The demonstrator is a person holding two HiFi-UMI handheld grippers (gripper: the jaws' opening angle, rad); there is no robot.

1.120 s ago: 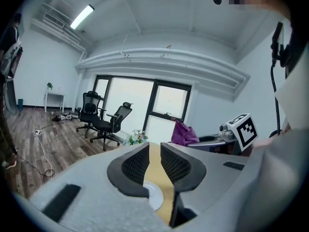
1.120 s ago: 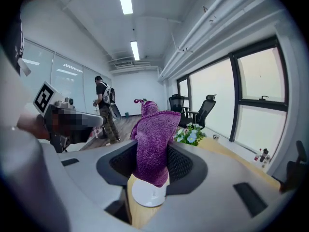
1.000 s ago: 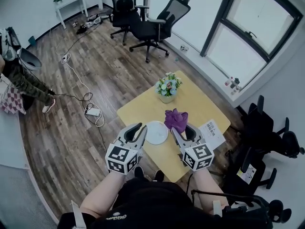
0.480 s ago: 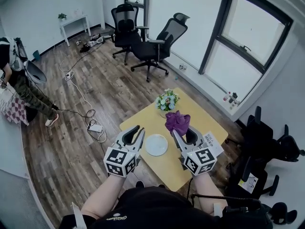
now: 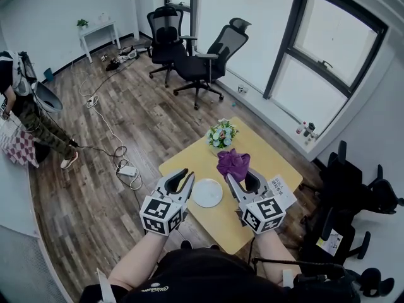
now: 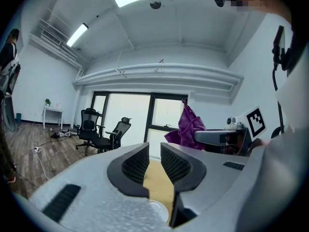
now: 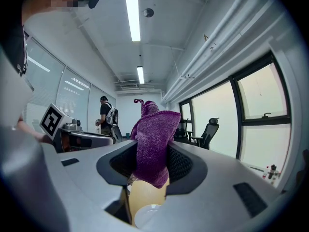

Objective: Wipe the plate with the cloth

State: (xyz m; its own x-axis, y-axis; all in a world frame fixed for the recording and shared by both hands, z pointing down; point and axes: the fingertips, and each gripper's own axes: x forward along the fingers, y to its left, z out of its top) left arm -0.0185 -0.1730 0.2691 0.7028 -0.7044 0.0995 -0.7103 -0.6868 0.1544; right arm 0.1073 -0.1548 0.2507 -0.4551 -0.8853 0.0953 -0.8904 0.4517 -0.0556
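My right gripper [image 5: 240,176] has its fingers clamped on the purple cloth [image 5: 232,163]. Most of the cloth bunches up above the fingers and only a short tail hangs below them, so I judge the grip is firm enough for rubbing. It leaves little loose cloth to drag, though.

The left gripper [image 5: 185,177] is empty, its fingers a narrow gap apart with nothing between them. I read that as an idle hand, ready to steady things.

The white plate [image 5: 207,192] lies flat near the near edge of the yellow worktop [image 5: 268,149], between the two grippers and below both. Neither gripper touches it (both cameras look out across the room, with the plate only at the bottom of their views).

A flower pot [image 5: 221,133] stands towards the far edge, and a printed sheet [image 5: 281,189] lies at the right corner. Both are away from the plate.

Wiping has not begun. I think the next step is to tip the right gripper down until the cloth meets the plate. An unheld plate may slide on the smooth worktop, so the left fingers could brace its rim.
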